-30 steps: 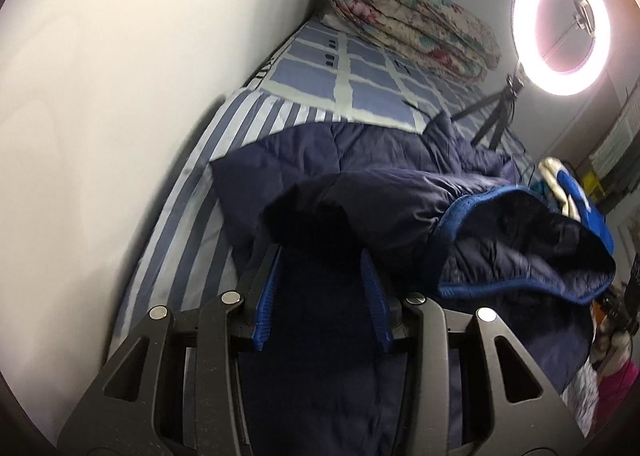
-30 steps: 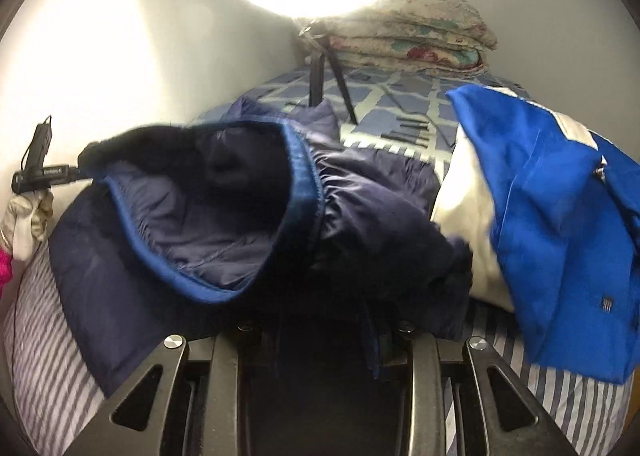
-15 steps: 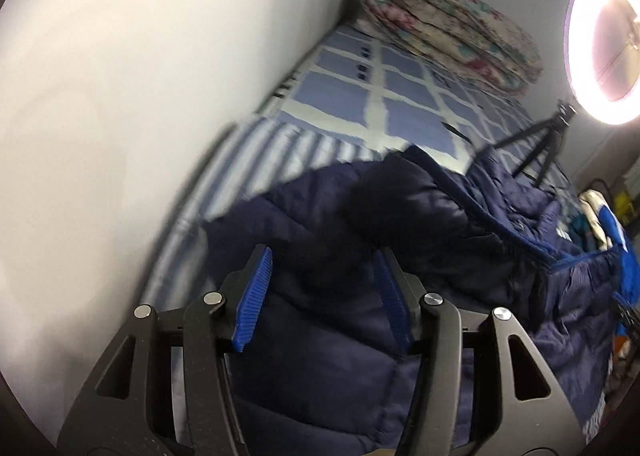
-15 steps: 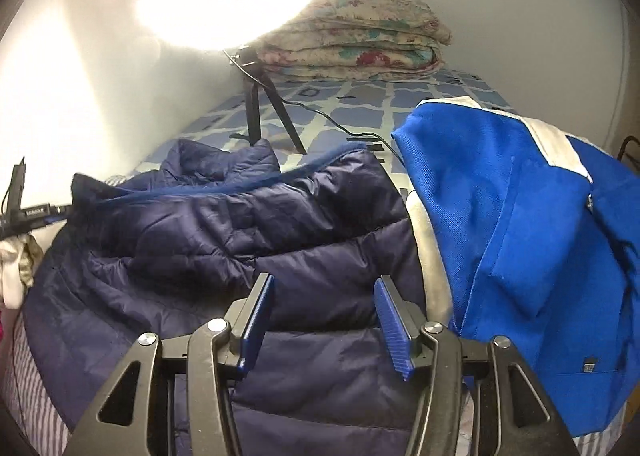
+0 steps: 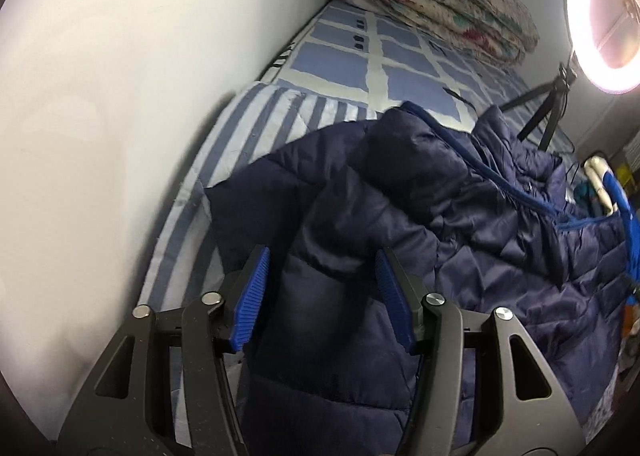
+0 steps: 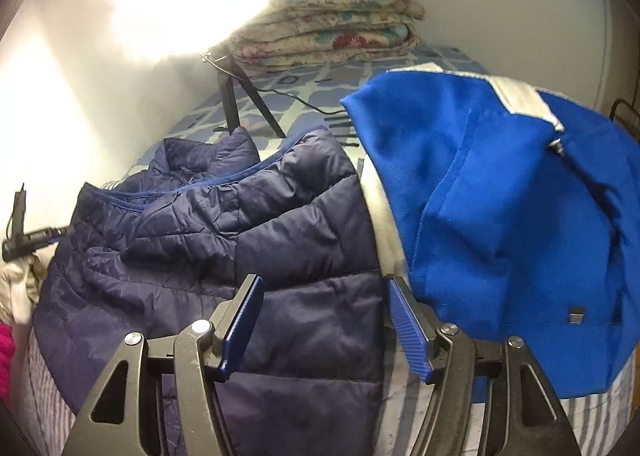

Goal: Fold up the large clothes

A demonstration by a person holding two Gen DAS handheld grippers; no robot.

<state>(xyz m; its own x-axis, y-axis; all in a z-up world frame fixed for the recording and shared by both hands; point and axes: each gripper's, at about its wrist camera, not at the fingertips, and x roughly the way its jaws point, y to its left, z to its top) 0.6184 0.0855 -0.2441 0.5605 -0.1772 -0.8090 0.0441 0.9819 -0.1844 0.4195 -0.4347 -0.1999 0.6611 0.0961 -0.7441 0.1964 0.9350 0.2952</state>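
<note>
A dark navy quilted puffer jacket (image 5: 460, 224) lies spread on the striped bed, its blue-trimmed zipper edge running toward the far right. It also shows in the right wrist view (image 6: 224, 232). My left gripper (image 5: 322, 292) is open and empty, hovering just above the jacket's near left part. My right gripper (image 6: 322, 320) is open and empty over the jacket's near right edge. A bright blue and white jacket (image 6: 500, 196) lies beside the navy one, on its right.
The white wall (image 5: 100, 96) runs along the bed's left side. A folded floral quilt (image 5: 440, 4) sits at the bed's far end. A ring light (image 5: 604, 12) on a black tripod (image 6: 236, 96) stands on the bed behind the jacket. A small black device (image 6: 24, 240) is at the left.
Both grippers let go of the navy jacket and opened. The lifted, folded-over part dropped flat onto the bed. Both grippers have pulled back slightly above it.
</note>
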